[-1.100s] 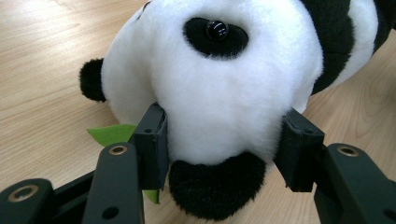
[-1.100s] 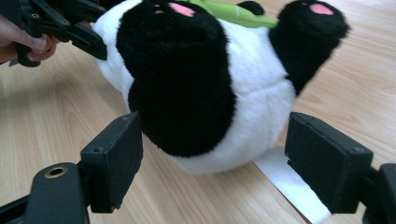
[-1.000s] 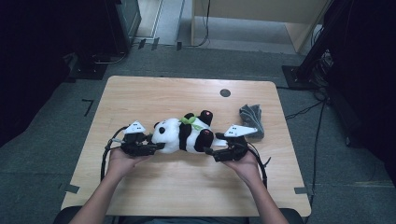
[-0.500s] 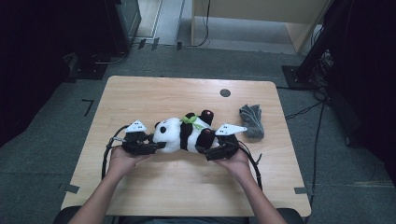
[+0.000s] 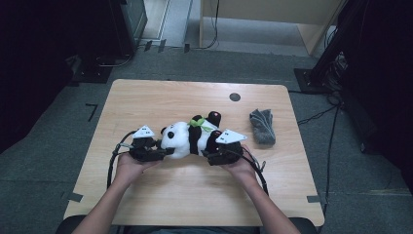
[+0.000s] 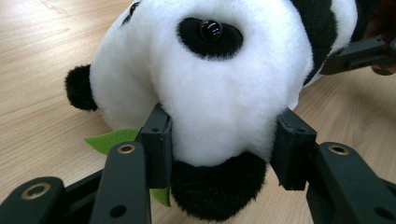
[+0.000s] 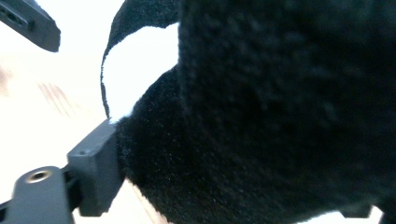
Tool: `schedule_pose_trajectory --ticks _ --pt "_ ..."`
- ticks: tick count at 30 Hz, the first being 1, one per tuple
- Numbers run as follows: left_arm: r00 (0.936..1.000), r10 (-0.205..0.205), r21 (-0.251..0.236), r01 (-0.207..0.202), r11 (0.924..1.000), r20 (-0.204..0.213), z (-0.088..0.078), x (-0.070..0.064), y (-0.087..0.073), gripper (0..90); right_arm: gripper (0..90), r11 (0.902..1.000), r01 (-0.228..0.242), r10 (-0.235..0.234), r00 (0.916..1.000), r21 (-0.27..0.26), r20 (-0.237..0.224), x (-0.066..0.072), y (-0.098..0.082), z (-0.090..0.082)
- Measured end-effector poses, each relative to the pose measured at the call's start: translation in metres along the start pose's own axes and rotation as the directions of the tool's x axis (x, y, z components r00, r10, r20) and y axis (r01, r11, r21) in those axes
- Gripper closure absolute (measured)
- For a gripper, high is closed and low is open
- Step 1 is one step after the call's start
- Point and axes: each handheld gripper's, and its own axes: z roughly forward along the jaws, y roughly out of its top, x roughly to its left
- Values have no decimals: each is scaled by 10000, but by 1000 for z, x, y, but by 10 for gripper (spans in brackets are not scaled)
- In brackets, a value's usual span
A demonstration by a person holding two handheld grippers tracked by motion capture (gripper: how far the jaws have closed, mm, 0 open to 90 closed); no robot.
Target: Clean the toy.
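Plush panda [image 5: 187,138] lies on its side mid-bench [image 5: 146,97], between the 2 grippers. Left gripper [image 6: 219,140] clenched on the panda's head, jaws just closing. Right gripper [image 5: 210,157] at its black leg, jaws just closing around it; grip unclear.

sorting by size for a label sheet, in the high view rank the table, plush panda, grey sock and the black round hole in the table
1. table
2. plush panda
3. grey sock
4. black round hole

None look close enough to be unsure.
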Motion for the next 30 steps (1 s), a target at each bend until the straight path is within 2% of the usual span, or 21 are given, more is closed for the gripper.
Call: schedule_pose_trajectory --ticks 1,5,9,12,15,18,21,26,28,30 --pt "10000 -15 -21 15 10000 -33 0 0 0 488 265 9999 161 -161 9997 -22 174 2 1 -1" --pt "9996 120 -236 -126 9996 -254 -1 0 1 425 390 10000 17 -17 9995 22 324 2 7 -4" --pt "9997 -88 -664 73 9978 -223 -5 2 5 320 446 9979 -654 653 9976 36 227 -1 18 -9" --pt "9999 20 -1421 -42 9898 -160 -14 2 8 292 455 9945 -1034 1036 9945 -180 128 -4 26 -15" --pt "9992 399 -1887 -406 9812 -77 -23 2 10 290 456 9917 -1242 1245 9922 -329 74 -8 35 -22" --pt "9975 595 -1919 -655 9792 -370 -30 6 9 291 456 9905 -1349 1355 9905 -279 229 -12 41 -29" --pt "9989 473 -2137 -478 9757 -74 -35 13 6 310 455 9864 -1610 1618 9865 -338 245 -21 43 -38" --pt "9946 1016 -2003 -952 9751 219 -30 14 3 344 453 9797 -1973 1980 9800 -344 187 -29 46 -49" --pt "9908 1265 -1833 -1158 9762 479 -25 12 3 343 453 9757 -2152 2158 9764 -398 106 -30 48 -52" --pt "9859 1580 -1731 -1463 9740 556 -21 9 2 342 452 9725 -2293 2292 9733 -404 -90 -30 49 -54"
